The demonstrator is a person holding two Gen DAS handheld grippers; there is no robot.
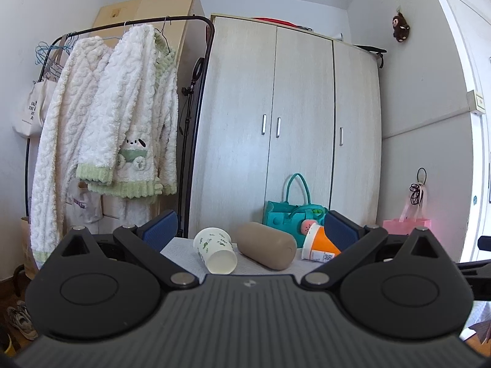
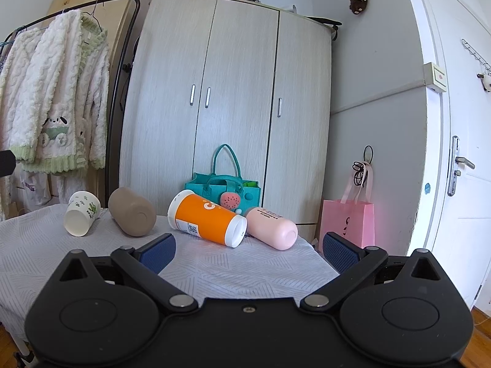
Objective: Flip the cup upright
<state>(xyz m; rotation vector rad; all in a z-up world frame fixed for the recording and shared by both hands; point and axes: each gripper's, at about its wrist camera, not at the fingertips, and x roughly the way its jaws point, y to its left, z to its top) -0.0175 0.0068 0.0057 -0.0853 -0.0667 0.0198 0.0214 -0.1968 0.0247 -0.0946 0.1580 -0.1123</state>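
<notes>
Several cups lie on their sides on a table with a white patterned cloth (image 2: 245,270). From left to right: a white paper cup with green prints (image 2: 81,213) (image 1: 216,251), a brown cup (image 2: 132,211) (image 1: 266,244), an orange cup with white ends (image 2: 207,217) (image 1: 319,244), and a pink cup (image 2: 271,227). My left gripper (image 1: 250,230) is open and empty, short of the white and brown cups. My right gripper (image 2: 248,250) is open and empty, in front of the orange and pink cups.
A teal felt bag (image 2: 225,188) stands behind the cups. A three-door wardrobe (image 2: 214,107) fills the back. A clothes rack with fluffy white robes (image 1: 107,122) stands left. A pink gift bag (image 2: 348,224) hangs by the white door (image 2: 460,153) at right.
</notes>
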